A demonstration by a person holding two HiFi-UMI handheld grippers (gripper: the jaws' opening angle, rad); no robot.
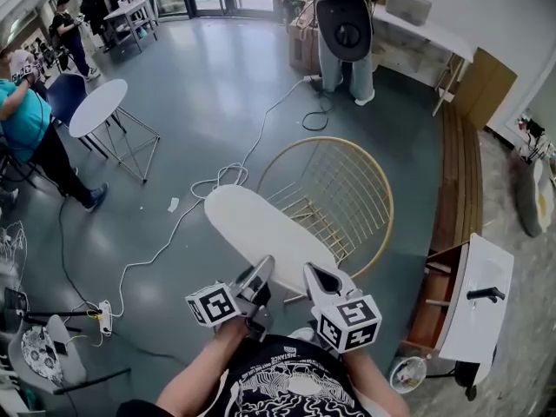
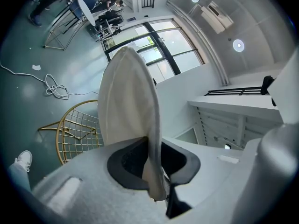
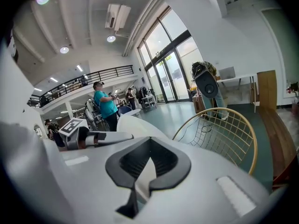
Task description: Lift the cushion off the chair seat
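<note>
One white oval cushion (image 1: 261, 229), one gold wire chair (image 1: 347, 194), two grippers. Also one round white table (image 1: 97, 107) far left, one white cable (image 1: 187, 211) looping over the floor, and at least three people: one in a teal shirt (image 1: 22, 120) at left, one far left (image 1: 69, 29), one standing at the far counter (image 1: 346, 33). The floor (image 1: 217, 94) is smooth grey-green; it is an open hall with glass doors on the far side and a wooden bench (image 1: 459, 172) at right. The left gripper (image 1: 259, 272) is clamped on the cushion's near edge, fabric pinched between its pads. The right gripper (image 1: 316, 276), just to its right, grips the same edge. The cushion stretches from both toward the far left, over the chair's near-left rim, and looks clear of the wire seat.
</note>
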